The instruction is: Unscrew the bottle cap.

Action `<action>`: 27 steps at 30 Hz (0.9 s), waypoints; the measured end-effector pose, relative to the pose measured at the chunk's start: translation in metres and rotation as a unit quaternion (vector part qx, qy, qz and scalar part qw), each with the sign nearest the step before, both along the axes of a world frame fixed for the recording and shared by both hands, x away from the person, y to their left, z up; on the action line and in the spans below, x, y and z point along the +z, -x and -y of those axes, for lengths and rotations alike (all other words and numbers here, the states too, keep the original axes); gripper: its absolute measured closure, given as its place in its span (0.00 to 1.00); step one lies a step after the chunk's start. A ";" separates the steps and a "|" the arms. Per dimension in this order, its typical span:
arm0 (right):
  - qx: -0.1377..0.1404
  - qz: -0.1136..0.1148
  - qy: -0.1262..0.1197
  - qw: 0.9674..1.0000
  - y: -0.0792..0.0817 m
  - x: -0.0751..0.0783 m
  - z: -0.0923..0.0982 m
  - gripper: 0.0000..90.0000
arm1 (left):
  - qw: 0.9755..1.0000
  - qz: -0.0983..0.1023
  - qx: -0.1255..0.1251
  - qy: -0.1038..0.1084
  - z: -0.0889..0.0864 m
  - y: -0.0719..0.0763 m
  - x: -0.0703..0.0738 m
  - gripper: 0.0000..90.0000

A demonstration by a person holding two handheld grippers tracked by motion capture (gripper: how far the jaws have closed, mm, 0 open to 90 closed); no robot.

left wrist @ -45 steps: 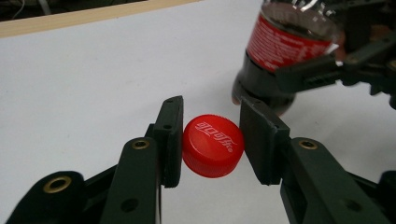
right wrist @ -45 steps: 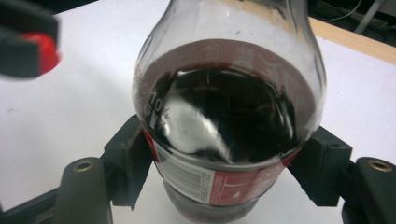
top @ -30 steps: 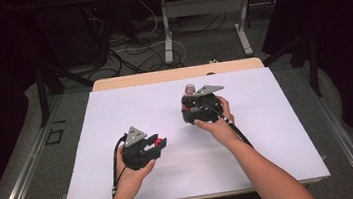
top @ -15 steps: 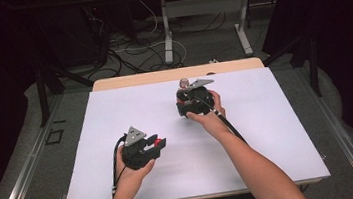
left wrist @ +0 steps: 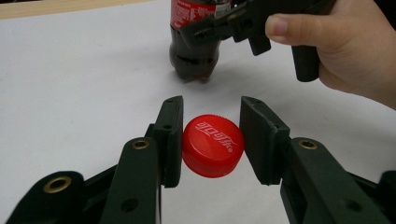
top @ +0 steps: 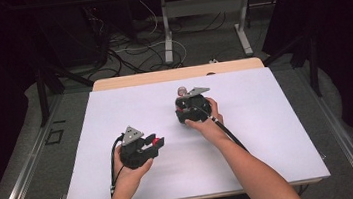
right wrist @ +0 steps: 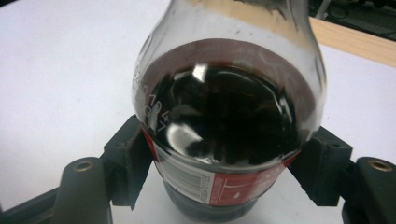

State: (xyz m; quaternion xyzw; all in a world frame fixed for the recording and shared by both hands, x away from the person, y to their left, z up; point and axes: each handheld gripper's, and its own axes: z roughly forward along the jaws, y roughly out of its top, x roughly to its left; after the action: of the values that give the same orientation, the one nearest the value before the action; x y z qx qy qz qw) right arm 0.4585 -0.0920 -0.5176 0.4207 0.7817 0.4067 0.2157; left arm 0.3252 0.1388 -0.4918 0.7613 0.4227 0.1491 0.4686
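The cap (left wrist: pixel 213 145) was bright red, with white characters printed on its top and fine ridges around its side. The bottle (right wrist: pixel 227 116) was clear plastic, and the drink inside was very dark brown, almost black. Its label (right wrist: pixel 219 183) was red with a white part that carried a black barcode. The jaws of the left gripper (left wrist: pixel 211 140) and of the right gripper (right wrist: pixel 227 179) were black, with small brass-coloured rings. The table (top: pixel 277 118) was covered in white, and its far edge was light wood.

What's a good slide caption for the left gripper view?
Left hand-held gripper holding a red bottle cap above the white table, cola bottle behind.
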 end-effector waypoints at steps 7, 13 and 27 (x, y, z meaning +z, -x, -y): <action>-0.001 0.002 -0.015 1.000 0.003 -0.008 0.002 0.32 | 1.000 -0.002 -0.002 -0.001 0.001 0.000 -0.001 0.68; 0.000 0.008 -0.010 1.000 0.005 -0.010 0.004 0.31 | 1.000 -0.002 -0.002 0.000 0.002 0.000 -0.001 0.68; 0.001 0.005 -0.032 0.999 0.005 -0.012 0.005 0.22 | 1.000 -0.004 0.002 0.001 0.001 0.000 -0.001 0.68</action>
State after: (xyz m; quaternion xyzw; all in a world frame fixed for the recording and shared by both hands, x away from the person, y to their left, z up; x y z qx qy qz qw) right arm 0.4531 -0.0971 -0.5293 0.4241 0.7679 0.4338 0.2058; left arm 0.3255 0.1378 -0.4930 0.7606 0.4260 0.1469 0.4674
